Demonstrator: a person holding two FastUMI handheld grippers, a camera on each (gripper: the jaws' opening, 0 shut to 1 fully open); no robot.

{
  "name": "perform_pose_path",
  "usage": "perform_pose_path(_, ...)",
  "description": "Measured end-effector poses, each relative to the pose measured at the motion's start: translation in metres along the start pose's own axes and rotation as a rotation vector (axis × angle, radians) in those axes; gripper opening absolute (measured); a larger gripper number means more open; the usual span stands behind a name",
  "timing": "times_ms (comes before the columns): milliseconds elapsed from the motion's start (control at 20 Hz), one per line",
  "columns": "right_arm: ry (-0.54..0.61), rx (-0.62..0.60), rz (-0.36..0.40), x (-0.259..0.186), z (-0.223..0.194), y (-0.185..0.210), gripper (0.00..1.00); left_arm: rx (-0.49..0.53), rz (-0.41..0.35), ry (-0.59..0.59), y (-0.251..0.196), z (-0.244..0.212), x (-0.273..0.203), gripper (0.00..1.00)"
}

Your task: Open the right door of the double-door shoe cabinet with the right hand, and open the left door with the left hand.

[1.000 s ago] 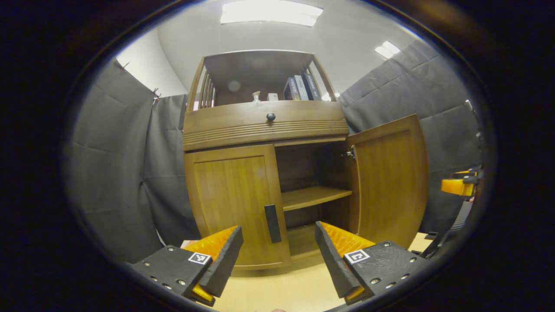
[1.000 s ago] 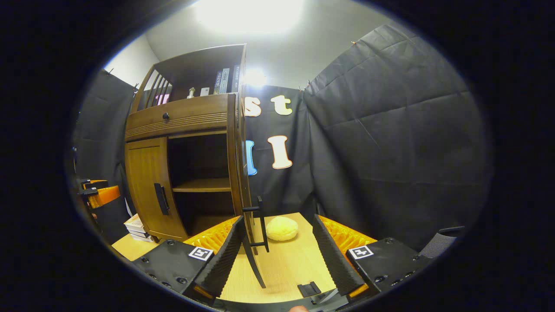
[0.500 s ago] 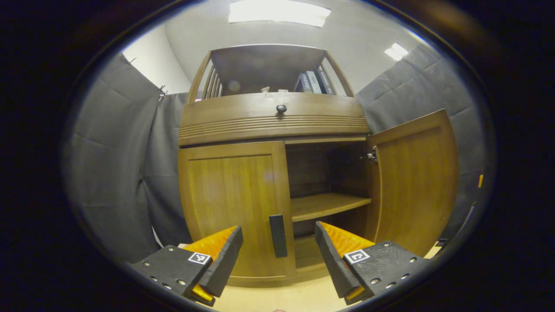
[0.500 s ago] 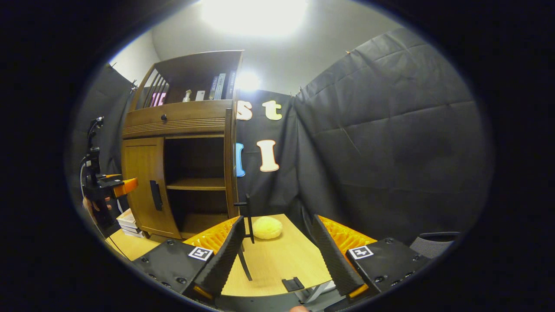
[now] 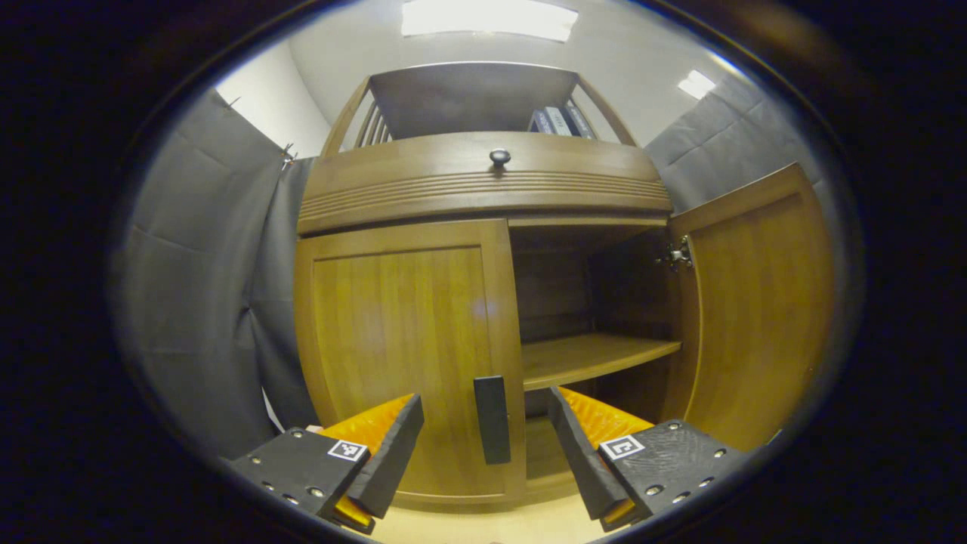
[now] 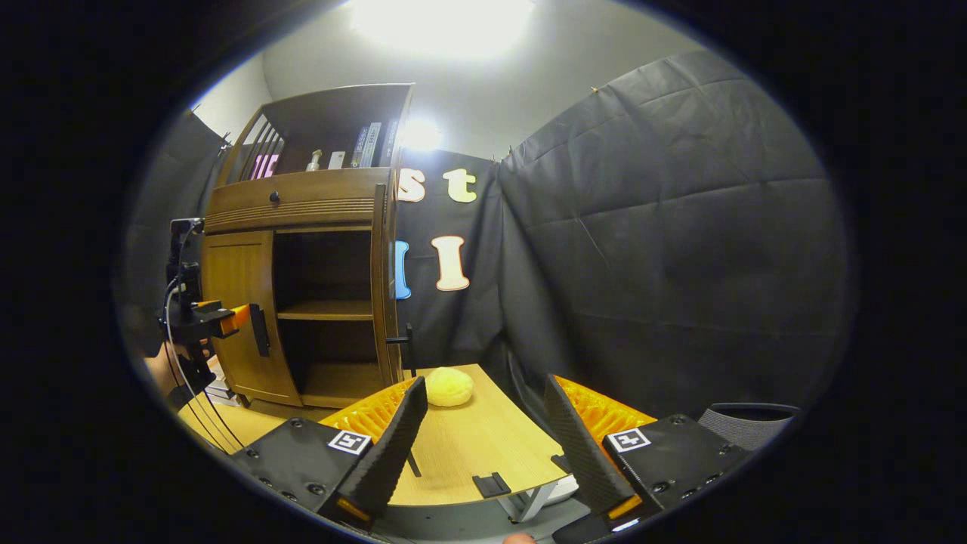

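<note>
The shoe cabinet (image 6: 302, 279) stands on the counter (image 6: 483, 446) against the booth wall, books (image 6: 370, 145) on its top shelf. A round cushion (image 6: 449, 387) lies on the counter just right of the right door (image 6: 384, 287). The left gripper (image 5: 483, 431) sits before the left door's handle (image 5: 492, 419).

A staged recording booth is posing as a home: black cloth (image 6: 665, 227) is hanging as walls around a wooden cabinet (image 5: 468, 181) carrying books (image 5: 559, 121), while office ceiling lights (image 5: 487, 17) are glowing above a pale counter (image 6: 468, 446)
</note>
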State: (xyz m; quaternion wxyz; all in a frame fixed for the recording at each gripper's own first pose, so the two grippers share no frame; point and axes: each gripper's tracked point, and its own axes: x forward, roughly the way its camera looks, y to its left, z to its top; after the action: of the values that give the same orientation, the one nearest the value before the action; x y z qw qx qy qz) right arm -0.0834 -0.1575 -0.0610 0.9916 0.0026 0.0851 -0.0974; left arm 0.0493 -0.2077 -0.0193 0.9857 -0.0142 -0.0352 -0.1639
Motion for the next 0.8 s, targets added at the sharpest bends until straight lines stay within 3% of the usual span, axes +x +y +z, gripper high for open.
perform_pose_path(300,0.014,-0.006,-0.011,0.006,-0.003,0.002,0.92,0.028,0.004,0.039,0.002,-0.015,0.015,0.96)
perform_pose_path(350,0.016,-0.009,-0.011,0.006,-0.004,0.001,0.98,0.029,0.004,0.046,0.002,-0.017,0.016,0.96)
perform_pose_path(500,0.026,-0.022,-0.017,0.006,-0.005,-0.001,0.98,0.029,0.011,0.075,0.003,-0.025,0.019,0.96)
perform_pose_path(600,0.027,-0.026,-0.023,0.006,-0.004,-0.002,0.92,0.022,0.016,0.089,0.003,-0.028,0.021,0.96)
perform_pose_path(700,0.035,-0.028,-0.026,0.007,-0.005,-0.003,1.00,0.005,0.010,0.116,-0.001,-0.036,0.021,0.87)
perform_pose_path(750,0.037,-0.029,-0.028,0.006,-0.005,-0.003,0.92,-0.002,0.013,0.121,-0.002,-0.035,0.019,0.82)
perform_pose_path(800,0.038,-0.030,-0.029,0.007,-0.004,-0.004,0.92,-0.012,0.011,0.124,-0.002,-0.036,0.020,0.77)
